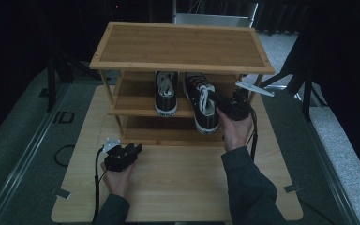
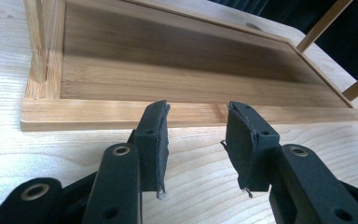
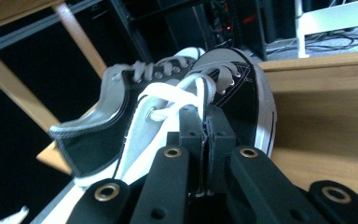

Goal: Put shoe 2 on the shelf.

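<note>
— Forearms come in from the bottom of the high view, one gripper in each hand. What is the left gripper (image 1: 133,151) doing?

— It rests low on the table (image 1: 183,187), in front of the rack's bottom shelf (image 2: 168,88). In its own view the jaws stand apart with bare tabletop between them, holding nothing, and their tips sit just short of the shelf's front edge.

— And the right gripper (image 3: 207,135)?

— Up at the middle shelf (image 1: 136,101) of the wooden shoe rack (image 1: 178,44). Its jaws are pressed together on the side wall of the right sneaker (image 1: 201,105), just beside the white laces (image 3: 177,95).

— Where does that sneaker sit?

— On the right part of the middle shelf, angled, with its heel end jutting out past the front edge toward the person. Whether its sole lies flat on the board or is lifted a little, I cannot say; the rack's top casts that level into shadow.

— Anything beside it?

— The left sneaker (image 1: 166,93), black with a white toe cap and pale laces, stands on the same shelf just to the left, pointing straight out and apart from both grippers.
</note>
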{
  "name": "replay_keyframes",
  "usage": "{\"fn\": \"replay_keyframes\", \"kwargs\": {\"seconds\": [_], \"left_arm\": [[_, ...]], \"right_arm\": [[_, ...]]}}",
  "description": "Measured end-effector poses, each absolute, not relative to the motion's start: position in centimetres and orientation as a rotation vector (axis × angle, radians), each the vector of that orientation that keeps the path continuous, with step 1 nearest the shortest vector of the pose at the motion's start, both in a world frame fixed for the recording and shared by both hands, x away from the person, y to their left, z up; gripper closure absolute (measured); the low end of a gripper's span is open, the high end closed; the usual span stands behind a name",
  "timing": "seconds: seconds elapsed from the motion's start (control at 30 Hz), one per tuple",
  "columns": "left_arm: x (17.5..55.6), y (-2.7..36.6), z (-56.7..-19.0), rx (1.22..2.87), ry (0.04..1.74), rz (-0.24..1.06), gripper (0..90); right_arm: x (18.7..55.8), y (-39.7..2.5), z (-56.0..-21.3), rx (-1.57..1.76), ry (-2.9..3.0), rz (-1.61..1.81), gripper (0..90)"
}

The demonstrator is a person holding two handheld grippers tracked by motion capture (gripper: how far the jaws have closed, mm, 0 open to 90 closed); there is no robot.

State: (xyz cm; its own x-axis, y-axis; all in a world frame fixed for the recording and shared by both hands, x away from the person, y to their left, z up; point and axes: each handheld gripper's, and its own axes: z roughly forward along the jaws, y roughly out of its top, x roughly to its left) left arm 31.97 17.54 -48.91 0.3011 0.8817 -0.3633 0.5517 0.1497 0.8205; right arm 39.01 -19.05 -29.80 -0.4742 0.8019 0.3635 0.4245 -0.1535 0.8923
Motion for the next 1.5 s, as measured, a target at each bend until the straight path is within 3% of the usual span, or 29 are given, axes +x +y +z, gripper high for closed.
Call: {"fn": "replay_keyframes", "kwargs": {"seconds": [0.77, 1.5], "left_arm": [[31.8, 17.7, -48.8, 1.509, 1.367, 0.389, 59.2], [31.9, 17.7, -48.9, 1.504, 1.372, 0.384, 59.2]], "right_arm": [[43.0, -15.7, -31.1, 1.501, 1.624, 1.633, 88.1], [44.3, -14.7, -31.2, 1.573, 1.591, 1.651, 87.4]]}}
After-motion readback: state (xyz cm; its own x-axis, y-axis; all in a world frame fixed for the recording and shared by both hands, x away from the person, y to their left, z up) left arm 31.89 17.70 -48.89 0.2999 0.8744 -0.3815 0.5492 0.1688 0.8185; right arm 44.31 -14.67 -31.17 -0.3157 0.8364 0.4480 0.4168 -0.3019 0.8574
